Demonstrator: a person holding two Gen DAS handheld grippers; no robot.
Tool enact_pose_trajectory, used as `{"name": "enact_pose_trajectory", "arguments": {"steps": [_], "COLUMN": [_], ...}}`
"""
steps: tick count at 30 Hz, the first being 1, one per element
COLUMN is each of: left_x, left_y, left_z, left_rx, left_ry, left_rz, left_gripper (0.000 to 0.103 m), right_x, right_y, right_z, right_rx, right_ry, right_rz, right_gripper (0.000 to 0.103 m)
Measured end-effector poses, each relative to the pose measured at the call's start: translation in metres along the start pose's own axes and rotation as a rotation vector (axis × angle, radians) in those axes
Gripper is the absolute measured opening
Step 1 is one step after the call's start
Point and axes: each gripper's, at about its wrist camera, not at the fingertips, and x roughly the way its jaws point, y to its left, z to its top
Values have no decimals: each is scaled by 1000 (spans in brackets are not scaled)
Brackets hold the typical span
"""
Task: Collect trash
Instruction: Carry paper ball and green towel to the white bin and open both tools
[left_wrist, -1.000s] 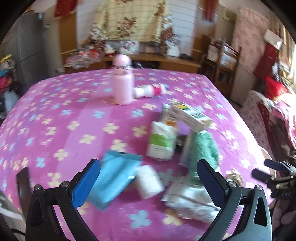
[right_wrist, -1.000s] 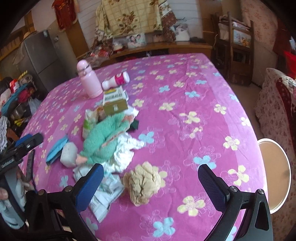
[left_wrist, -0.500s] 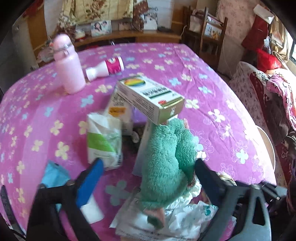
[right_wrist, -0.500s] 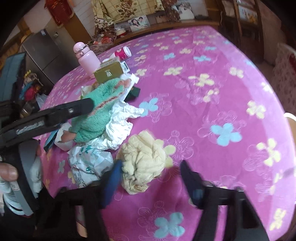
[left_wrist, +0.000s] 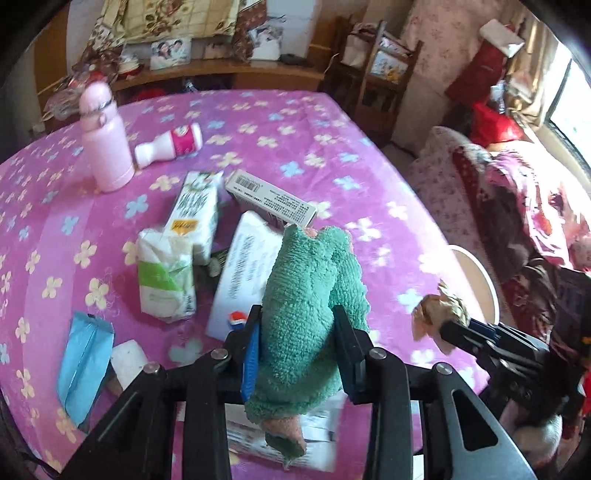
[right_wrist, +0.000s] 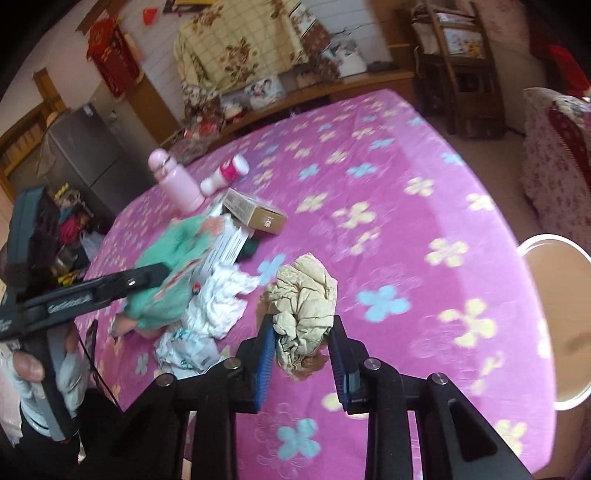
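Since the earlier frames both grippers have come forward over the pink flowered cover (right_wrist: 388, 206), and their jaws have just been closing. The left gripper (left_wrist: 295, 350) now clamps the green towel (left_wrist: 314, 295), which lies at 6 o'clock in the left view, over a white printed sheet (left_wrist: 243, 273); its writing is too blurred to read. The right gripper (right_wrist: 301, 354) squeezes the crumpled beige paper (right_wrist: 303, 306). A box with a barcode (left_wrist: 269, 197) rests at 12 o'clock from the towel. The cover toward 2 o'clock is bare up to its edge.
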Motion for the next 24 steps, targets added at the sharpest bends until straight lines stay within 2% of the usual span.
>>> {"name": "enact_pose_trajectory", "arguments": {"steps": [5, 8, 12, 19, 24], "left_x": [-15, -11, 8, 45, 78], "left_y": [-35, -60, -104, -186, -238], "left_z": [10, 16, 21, 22, 19], "left_rx": [36, 64, 98, 166, 187], "left_ry": [-29, -28, -3, 46, 72], "left_rz": [-54, -77, -126, -206, -242], "left_gripper": [38, 38, 38, 38, 38], "right_x": [-30, -50, -73, -101, -107], "right_y": [-33, -57, -90, -169, -218], "right_z": [5, 7, 4, -4, -12], "right_rx": [55, 88, 124, 231, 298], "right_ry": [-45, -77, -109, -126, -114], "right_rz": [-6, -30, -107, -269, -327], "right_gripper": [30, 30, 30, 30, 30]}}
